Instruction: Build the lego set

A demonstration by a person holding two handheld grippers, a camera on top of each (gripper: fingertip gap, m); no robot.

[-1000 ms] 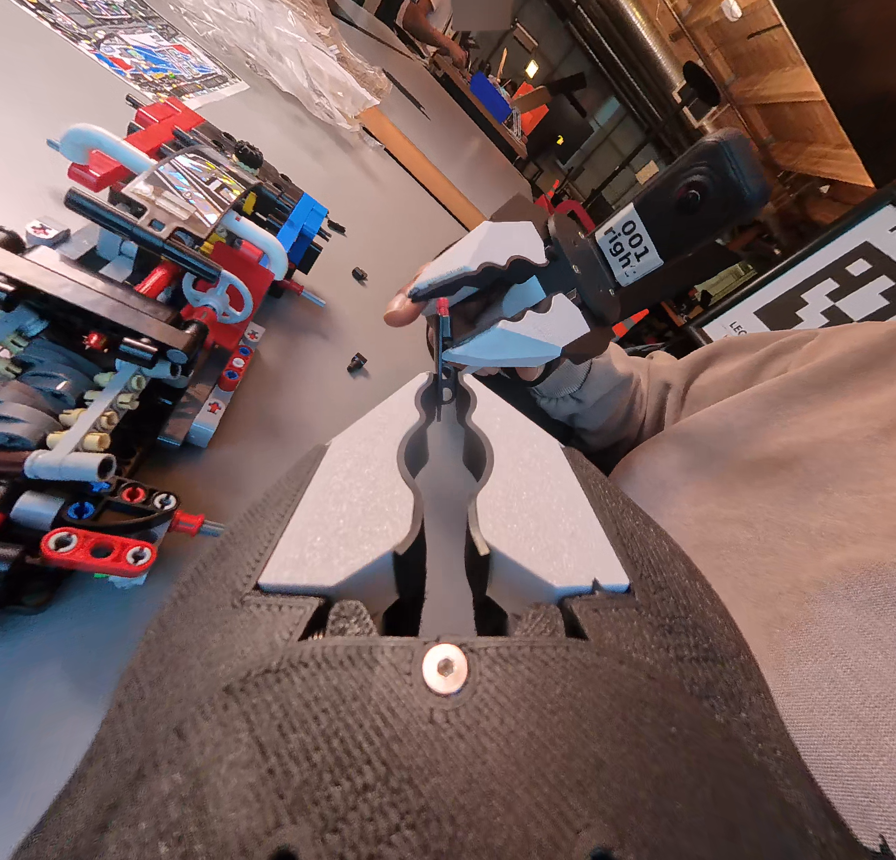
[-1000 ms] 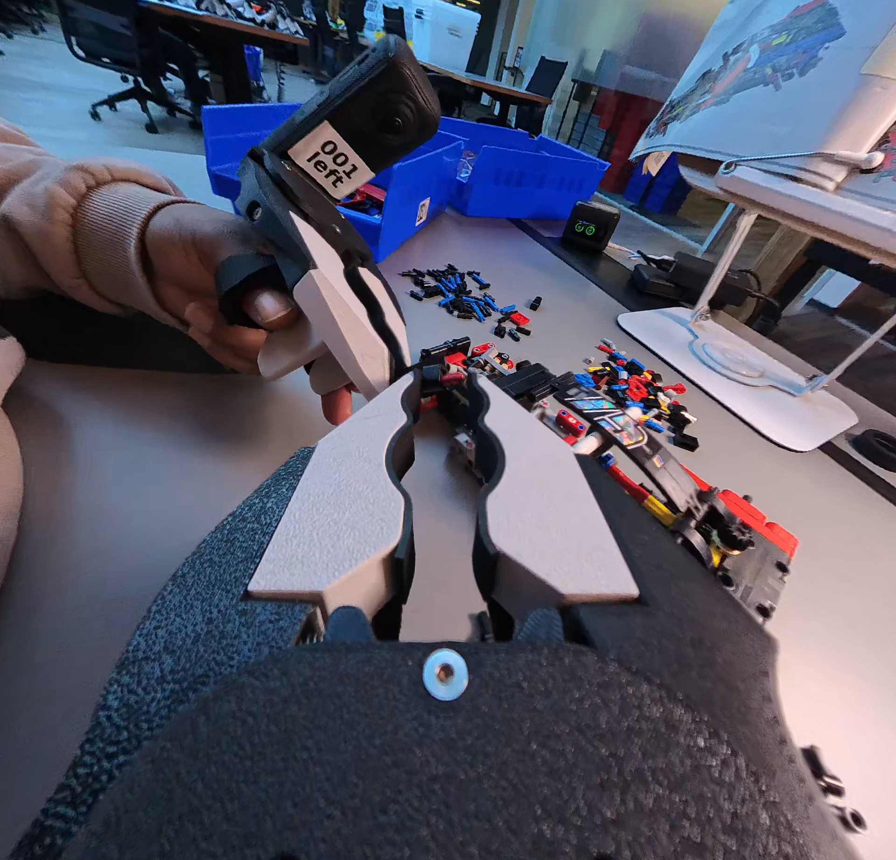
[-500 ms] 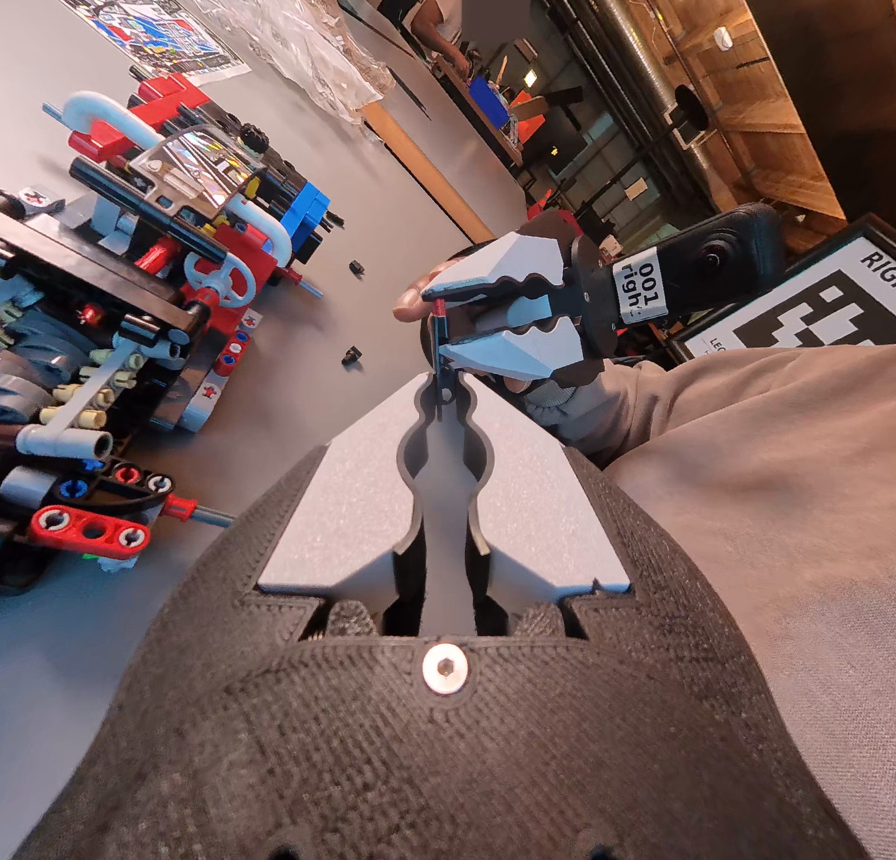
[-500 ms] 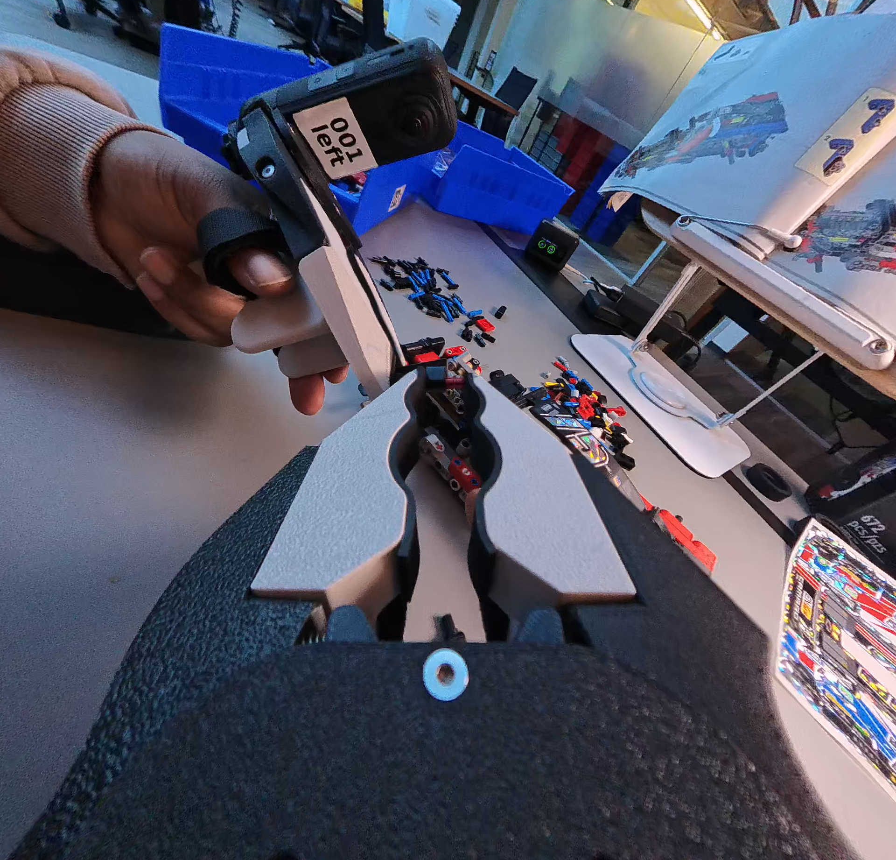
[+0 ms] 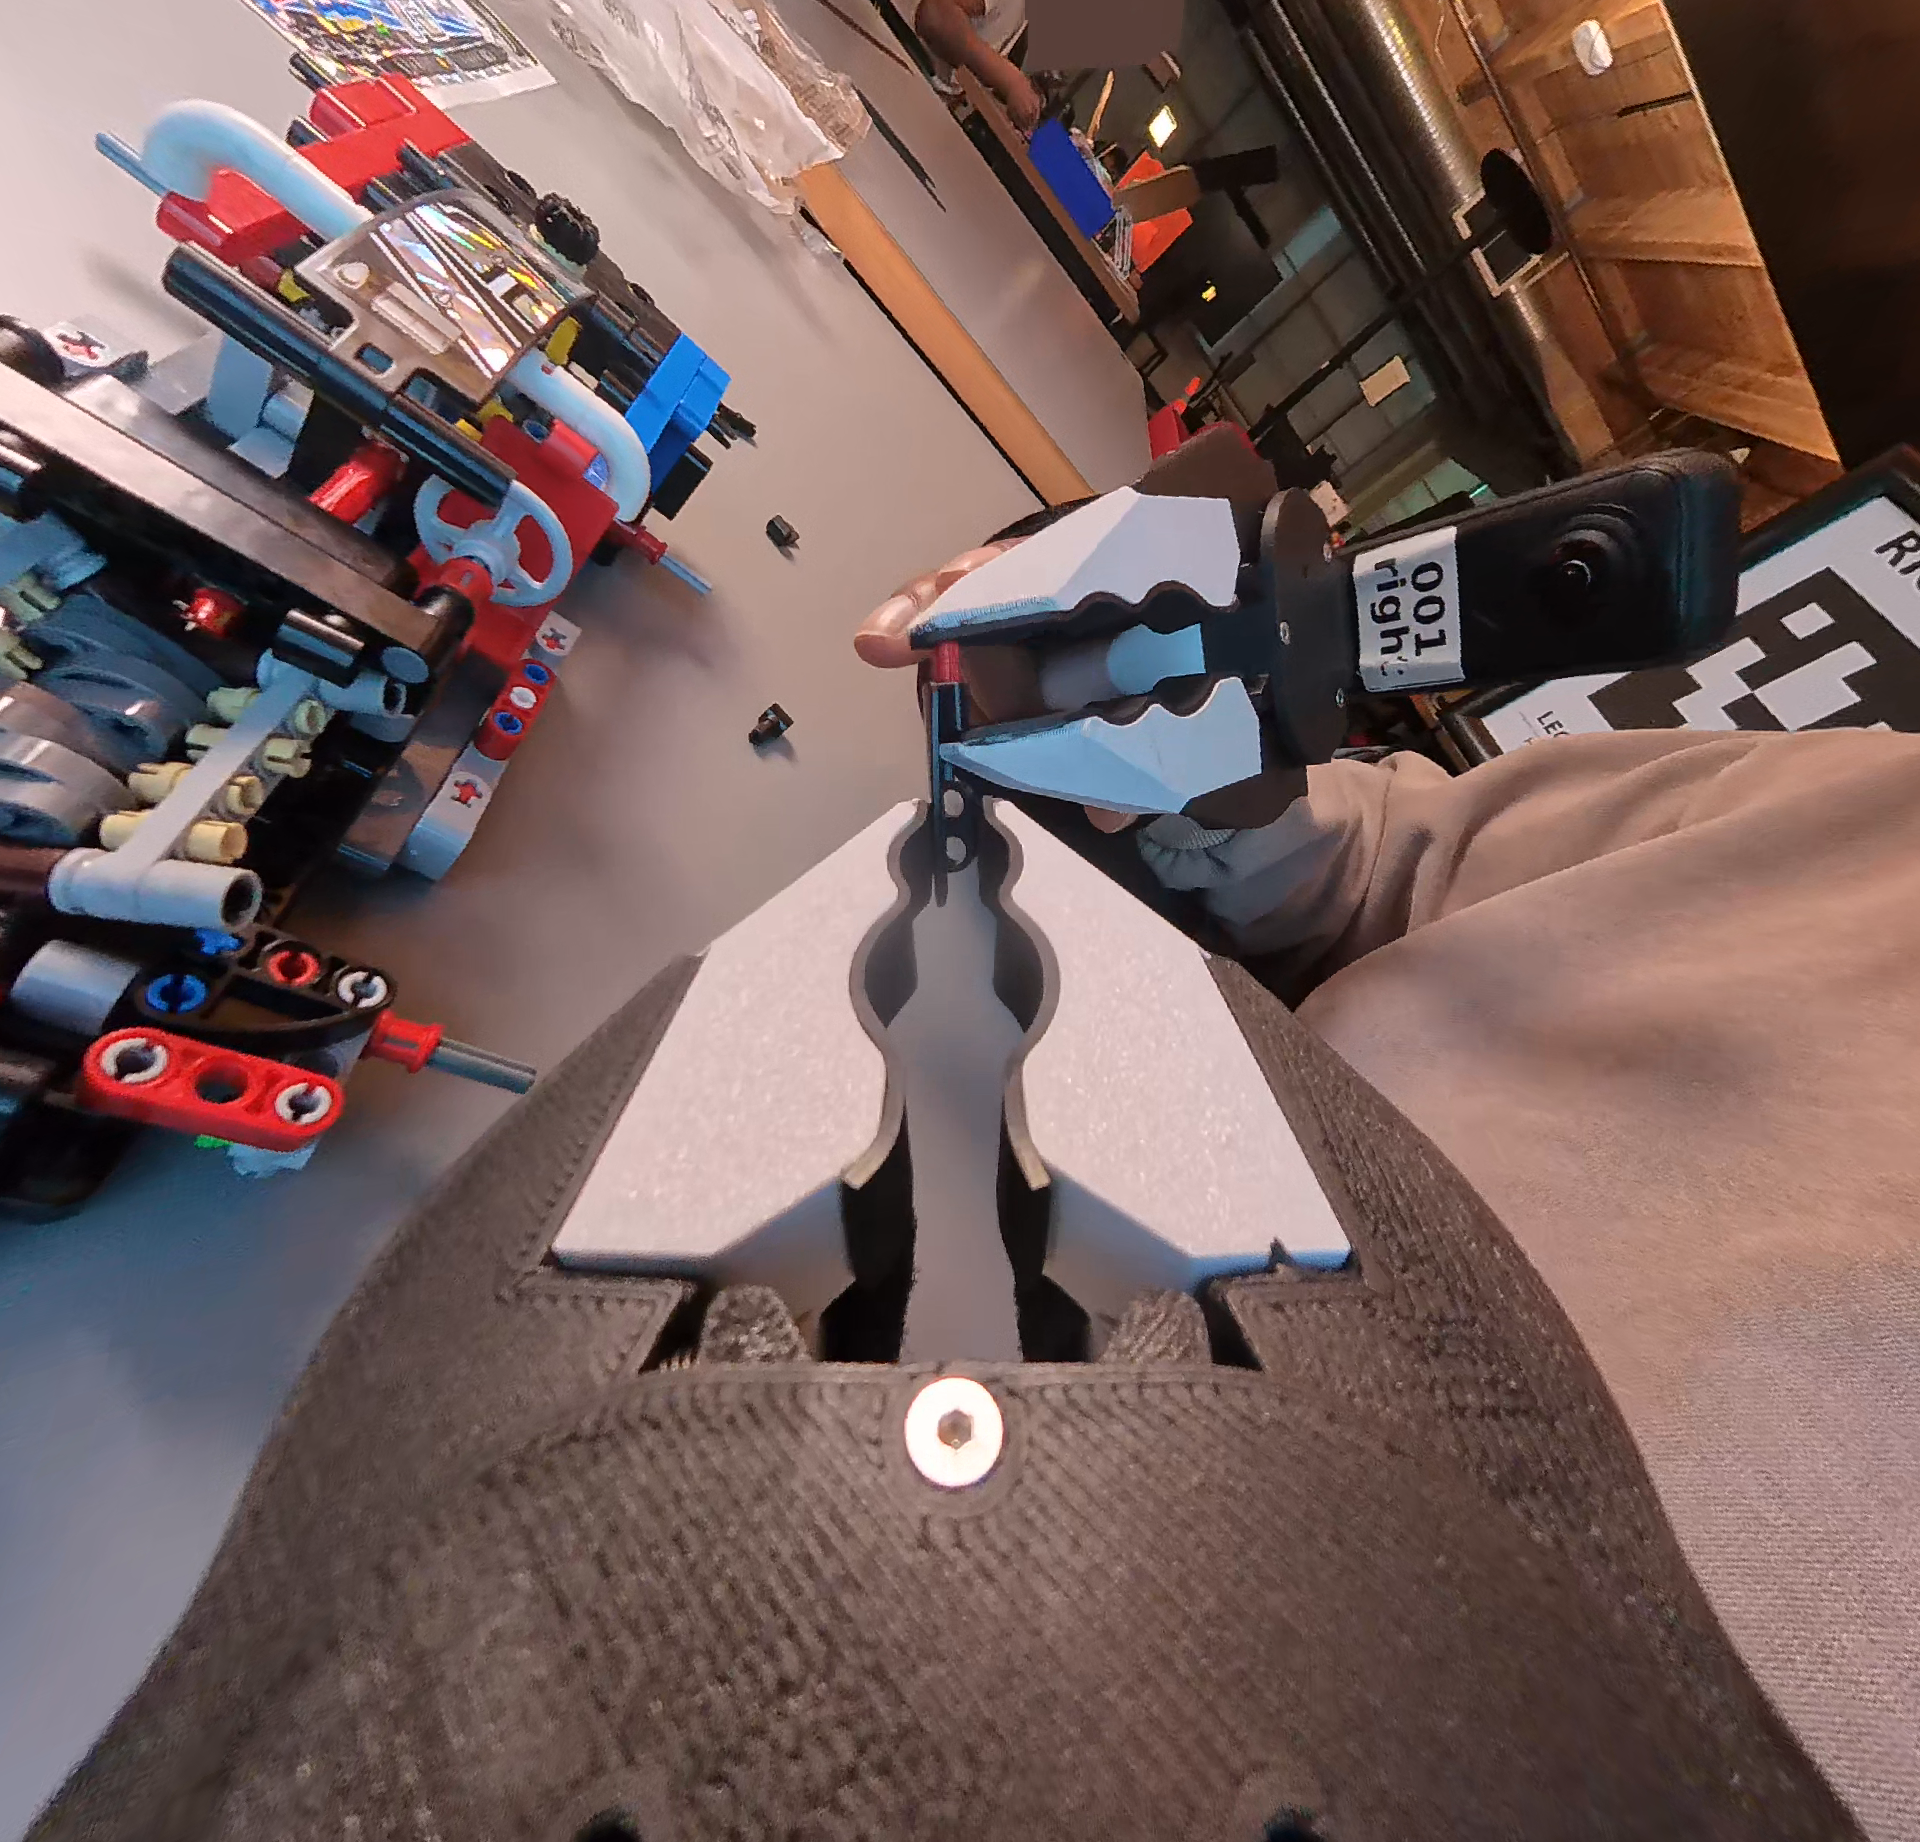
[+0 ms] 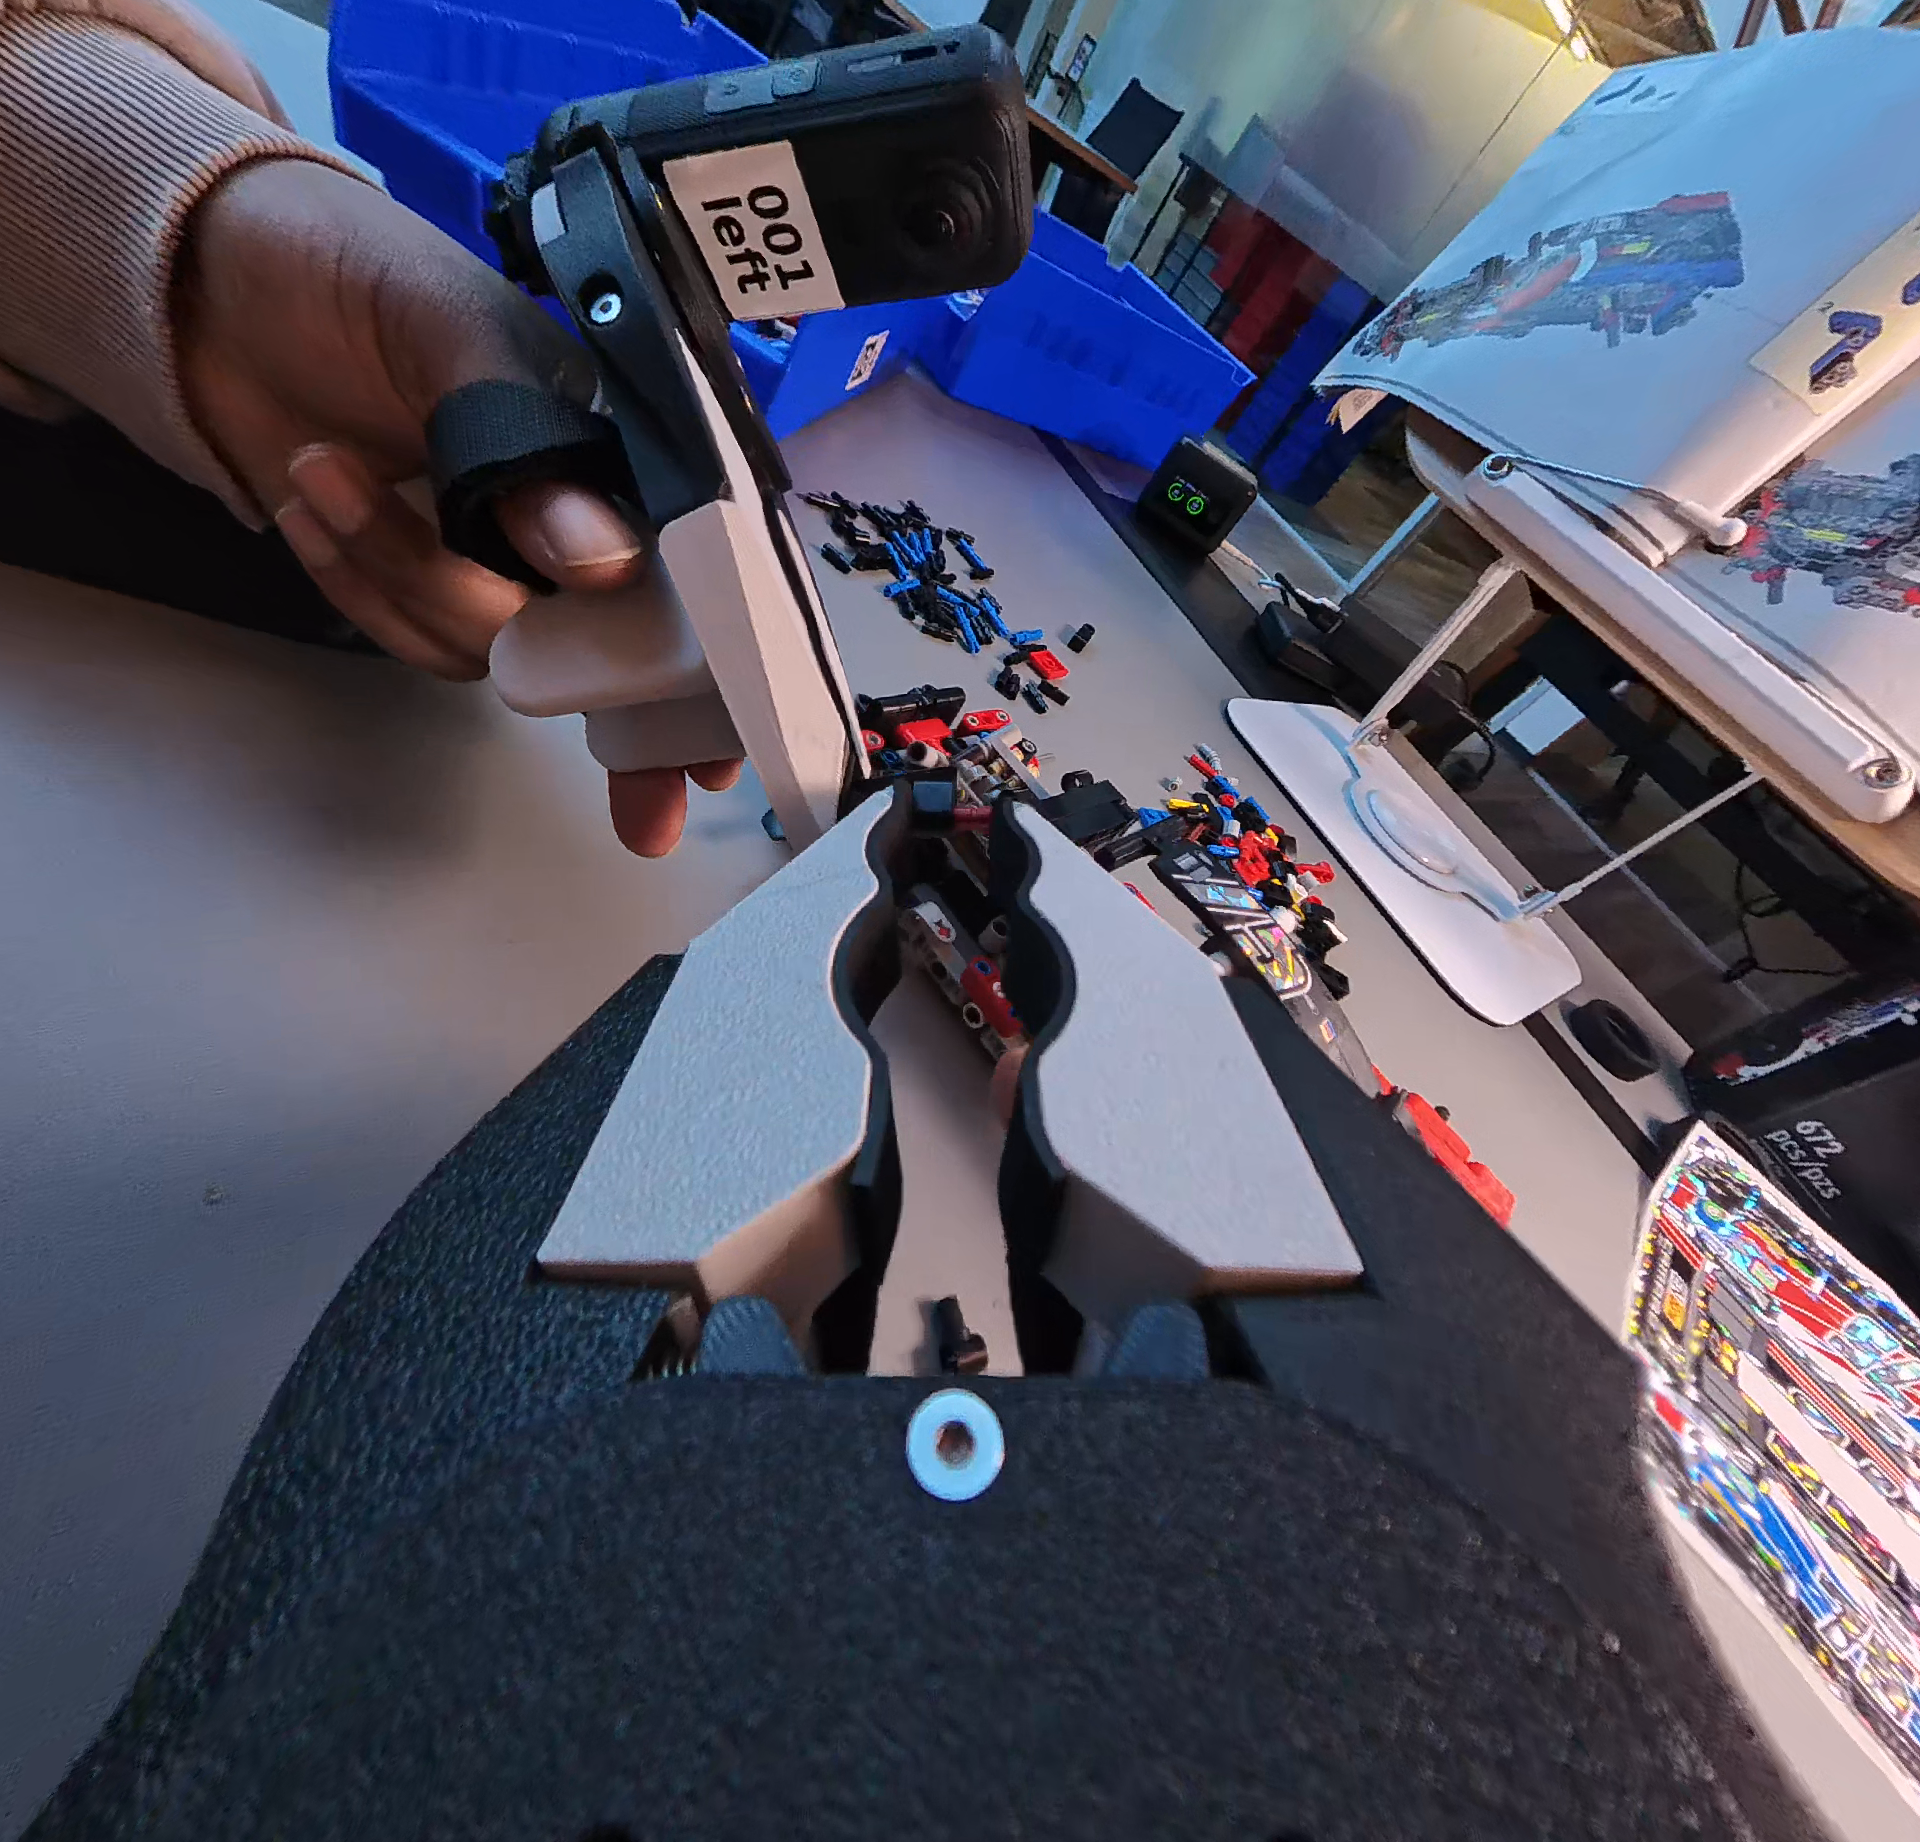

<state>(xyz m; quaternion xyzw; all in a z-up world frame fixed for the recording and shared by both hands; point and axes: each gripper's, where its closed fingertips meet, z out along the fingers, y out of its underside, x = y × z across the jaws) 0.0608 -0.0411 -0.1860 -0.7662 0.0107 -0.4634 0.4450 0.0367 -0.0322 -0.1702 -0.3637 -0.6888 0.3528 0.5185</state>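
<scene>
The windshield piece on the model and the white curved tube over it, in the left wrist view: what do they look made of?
The windshield piece looks like clear hard plastic with a glossy finish; you see through it, and an iridescent, foil-like sheen shows on it, possibly a sticker. The white curved tube looks like smooth plastic with a soft sheen; whether it is rigid or flexible cannot be told.

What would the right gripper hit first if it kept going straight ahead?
The left gripper, whose fingers cross just beyond its tips, both pinching the same small black piece. Beyond lie the loose bricks, though depth is unclear.
</scene>
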